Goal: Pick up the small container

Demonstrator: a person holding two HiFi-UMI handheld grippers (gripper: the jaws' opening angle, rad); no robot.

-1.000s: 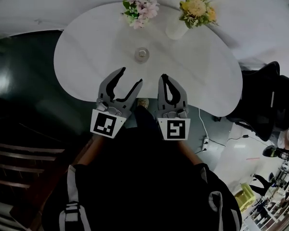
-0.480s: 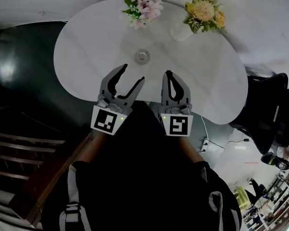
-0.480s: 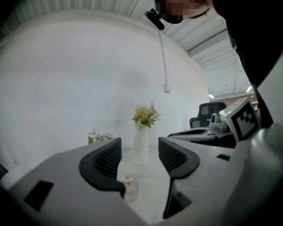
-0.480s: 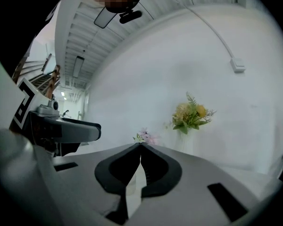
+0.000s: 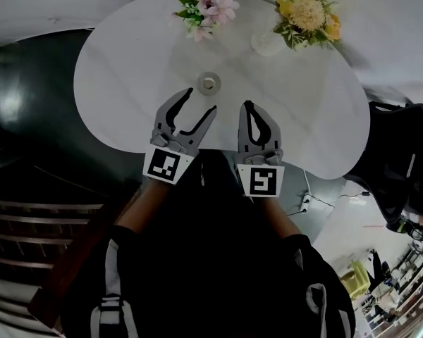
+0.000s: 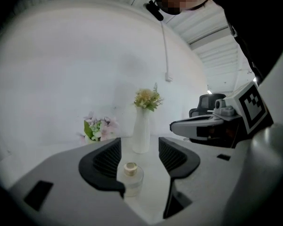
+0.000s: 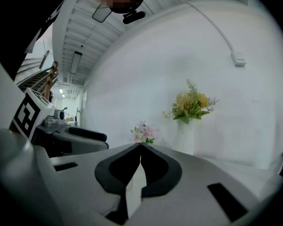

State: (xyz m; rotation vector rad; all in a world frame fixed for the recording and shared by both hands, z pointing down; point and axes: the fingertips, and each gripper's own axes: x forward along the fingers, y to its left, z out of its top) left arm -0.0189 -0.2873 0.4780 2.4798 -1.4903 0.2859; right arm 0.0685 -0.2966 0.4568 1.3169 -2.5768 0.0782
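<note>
Container (image 5: 209,83) – small clear jar with a pale cap (image 6: 129,167), standing upright at centre of the white table (image 5: 127,69), upper middle of the head view.

Left gripper (image 5: 201,99): jaws wide, nothing between the pads. Its own view frames the jar low in the gap, nearer the left-hand jaw. The head view puts the jar just beyond the tips, with no contact.

Right gripper (image 5: 249,105): jaws pressed together, empty, parked to the right of the left one over the table's near edge.

Surroundings: vase (image 5: 268,42) with yellow flowers at upper right, pink flowers (image 5: 203,5) at top centre, both well apart from the jar.

Step in hand, as judged: approach for the grasp.

Handling notes:
- Shift the left gripper slightly toward frame left so the jar sits mid-gap.
- Carry the pads forward level until they flank the glass body below the cap – not the cap itself.
- Close gently, since smooth glass may slip or tip if one pad arrives first.
- Lift straight up.
</note>
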